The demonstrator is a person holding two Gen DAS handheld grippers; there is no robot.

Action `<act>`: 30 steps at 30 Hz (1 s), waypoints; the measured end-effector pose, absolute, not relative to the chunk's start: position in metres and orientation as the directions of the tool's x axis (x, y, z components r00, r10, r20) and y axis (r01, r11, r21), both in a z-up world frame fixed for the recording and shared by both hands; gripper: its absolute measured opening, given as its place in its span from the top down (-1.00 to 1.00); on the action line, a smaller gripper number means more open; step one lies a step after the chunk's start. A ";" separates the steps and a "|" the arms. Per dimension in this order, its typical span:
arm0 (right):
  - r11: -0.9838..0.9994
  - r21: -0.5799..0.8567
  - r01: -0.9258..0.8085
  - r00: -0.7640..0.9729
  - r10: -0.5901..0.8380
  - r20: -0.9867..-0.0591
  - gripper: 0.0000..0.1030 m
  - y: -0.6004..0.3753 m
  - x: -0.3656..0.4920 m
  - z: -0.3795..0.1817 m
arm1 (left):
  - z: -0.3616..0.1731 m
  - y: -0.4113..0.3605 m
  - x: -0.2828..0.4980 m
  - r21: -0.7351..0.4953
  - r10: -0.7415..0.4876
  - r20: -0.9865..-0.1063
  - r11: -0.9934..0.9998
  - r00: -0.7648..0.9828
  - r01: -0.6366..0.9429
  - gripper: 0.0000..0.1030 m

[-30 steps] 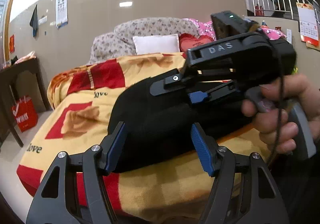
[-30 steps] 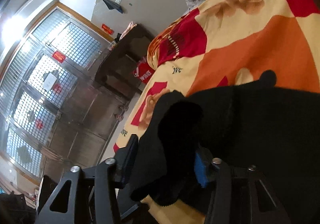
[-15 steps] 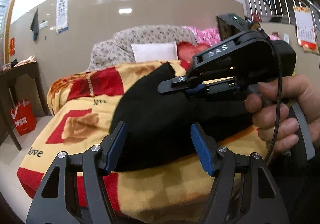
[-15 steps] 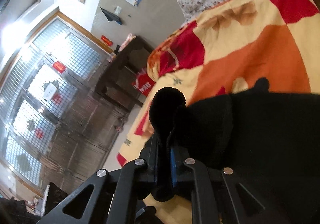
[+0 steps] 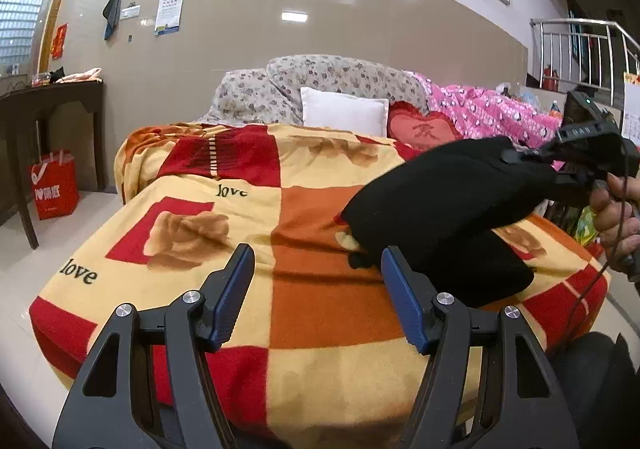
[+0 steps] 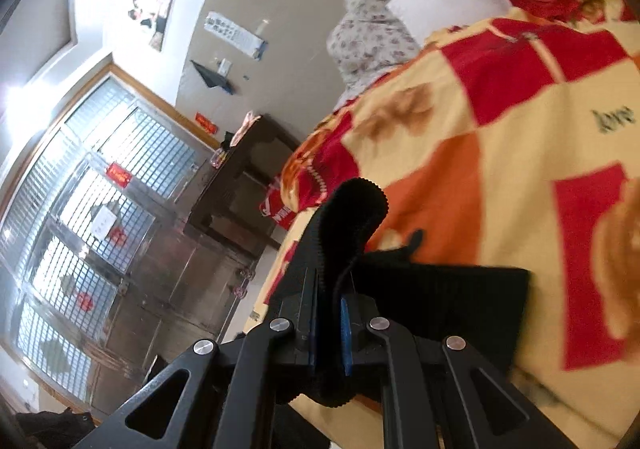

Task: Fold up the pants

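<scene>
Black pants [image 5: 452,205] lie on the right half of a bed under a red, orange and yellow blanket [image 5: 248,217]. One end of them is lifted off the blanket toward the right. My right gripper [image 6: 328,313] is shut on a ribbed black edge of the pants [image 6: 348,217], which sticks up between its blue pads. In the left wrist view the right gripper [image 5: 516,159] hangs at the far right, held by a hand [image 5: 618,221]. My left gripper [image 5: 316,289] stands open low over the blanket, left of the pants, with nothing between its fingers.
A white pillow [image 5: 344,115], a red heart cushion [image 5: 424,129] and a pink quilt [image 5: 492,117] lie at the bed's head. A dark wooden table [image 5: 48,117] and a red bag [image 5: 54,185] stand on the floor at left. A metal railing [image 5: 580,49] is at the right.
My right gripper closed on the pants' ribbed edge and pulled it up and to the right, off the left side of the blanket. The left gripper stayed open and shifted a little.
</scene>
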State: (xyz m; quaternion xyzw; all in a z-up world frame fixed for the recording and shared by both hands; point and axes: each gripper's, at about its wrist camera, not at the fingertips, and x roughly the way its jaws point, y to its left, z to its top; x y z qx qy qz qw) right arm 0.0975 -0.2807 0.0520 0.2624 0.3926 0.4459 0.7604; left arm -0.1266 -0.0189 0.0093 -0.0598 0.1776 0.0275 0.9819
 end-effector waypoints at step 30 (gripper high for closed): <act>0.593 0.716 -0.369 0.319 0.804 -0.501 0.89 -0.310 0.107 -0.031 | 0.000 -0.068 -0.054 -0.141 -0.308 -0.524 0.951 0.794 0.276 0.49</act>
